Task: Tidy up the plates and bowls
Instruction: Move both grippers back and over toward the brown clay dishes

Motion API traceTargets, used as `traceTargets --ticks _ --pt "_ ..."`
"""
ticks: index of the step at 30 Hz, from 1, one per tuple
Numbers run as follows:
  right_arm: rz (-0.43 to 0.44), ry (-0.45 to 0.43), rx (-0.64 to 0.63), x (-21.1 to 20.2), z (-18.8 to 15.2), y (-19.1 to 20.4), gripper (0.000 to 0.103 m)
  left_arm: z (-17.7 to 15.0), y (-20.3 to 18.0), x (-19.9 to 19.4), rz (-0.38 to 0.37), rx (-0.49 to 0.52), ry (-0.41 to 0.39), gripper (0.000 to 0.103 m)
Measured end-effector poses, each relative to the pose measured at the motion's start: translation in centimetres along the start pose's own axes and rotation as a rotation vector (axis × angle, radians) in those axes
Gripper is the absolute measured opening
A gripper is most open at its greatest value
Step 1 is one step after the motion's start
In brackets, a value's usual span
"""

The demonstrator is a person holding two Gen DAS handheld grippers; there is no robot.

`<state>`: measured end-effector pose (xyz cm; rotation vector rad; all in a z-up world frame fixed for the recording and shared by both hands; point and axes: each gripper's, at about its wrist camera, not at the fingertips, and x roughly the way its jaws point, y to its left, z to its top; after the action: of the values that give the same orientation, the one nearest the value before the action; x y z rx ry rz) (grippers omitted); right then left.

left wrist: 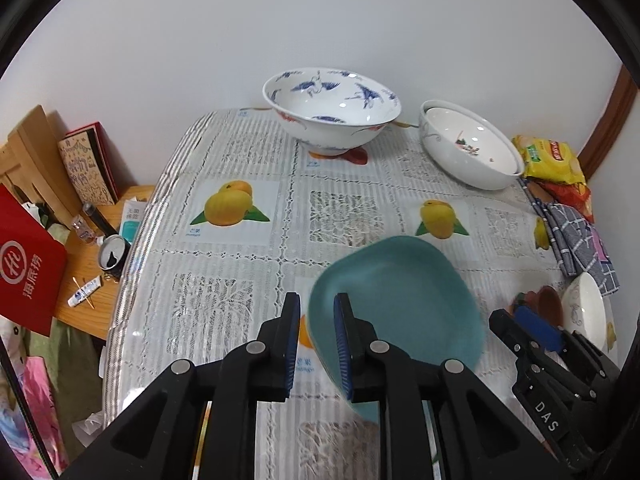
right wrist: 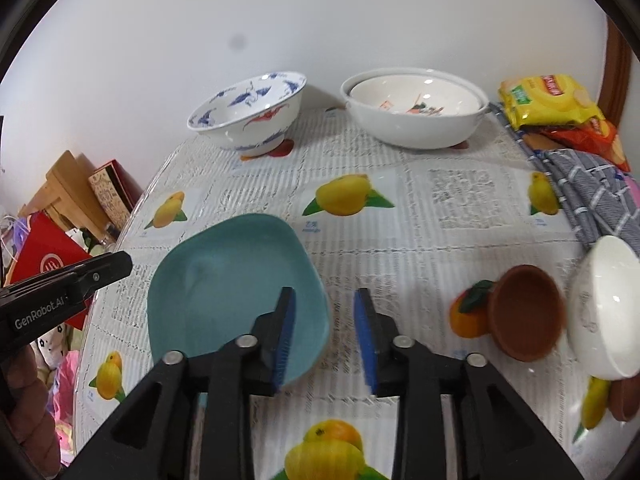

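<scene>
A teal plate (left wrist: 400, 300) lies on the table near the front; it also shows in the right wrist view (right wrist: 232, 288). My left gripper (left wrist: 318, 312) is open at the plate's left rim, one finger over the plate, one outside. My right gripper (right wrist: 325, 312) is open and empty beside the plate's right rim. A blue-patterned bowl (left wrist: 332, 108) and a white bowl stack (left wrist: 468, 144) stand at the back. A small brown bowl (right wrist: 526, 316) and a small white bowl (right wrist: 604, 304) lie tilted at the right.
The table (right wrist: 460, 240) has a lace cloth with fruit prints. Yellow and red snack packets (right wrist: 548, 100) and a grey checked cloth (right wrist: 592, 196) lie at the right edge. A low wooden side table (left wrist: 100, 248) with boxes and small items stands at the left.
</scene>
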<state>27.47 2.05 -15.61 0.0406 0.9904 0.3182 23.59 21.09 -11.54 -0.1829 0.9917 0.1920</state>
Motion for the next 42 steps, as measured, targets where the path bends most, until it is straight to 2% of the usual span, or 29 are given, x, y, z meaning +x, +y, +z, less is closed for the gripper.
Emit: traceTargets --ticks 6,13,16,20,27,31,37,42 --pt "-0.043 -0.049 0.035 -4.6 -0.9 -2.6 0.071 -1.5 -2.5 -3.1 -0.016 0.035 -0.037 0.017" --pt "-0.145 -0.081 0.088 -10.3 -2.8 -8.2 0.076 -3.4 -6.9 -6.4 -0.039 0.066 -0.083 0.020" --pt "-0.204 -0.097 0.120 -13.0 -3.7 -10.8 0.083 -4.3 -9.1 -7.4 -0.057 0.073 -0.094 0.020" --pt "-0.281 -0.140 0.150 -16.4 -5.0 -14.2 0.087 -5.5 -12.0 -8.1 -0.079 0.071 -0.098 0.027" --pt "-0.285 -0.185 0.146 -20.0 -7.8 -19.2 0.088 -7.0 -16.8 -8.5 -0.086 0.088 -0.098 0.027" --pt "-0.323 -0.175 0.166 -20.4 -9.2 -21.5 0.088 -7.6 -18.6 -8.1 -0.095 0.091 -0.092 0.027" --pt "-0.280 -0.163 0.188 -20.6 -10.7 -24.2 0.088 -8.3 -20.7 -6.8 -0.086 0.093 -0.071 0.027" --pt "-0.273 -0.136 0.167 -19.1 -11.4 -25.3 0.085 -8.5 -21.6 -4.7 -0.113 0.075 -0.032 0.027"
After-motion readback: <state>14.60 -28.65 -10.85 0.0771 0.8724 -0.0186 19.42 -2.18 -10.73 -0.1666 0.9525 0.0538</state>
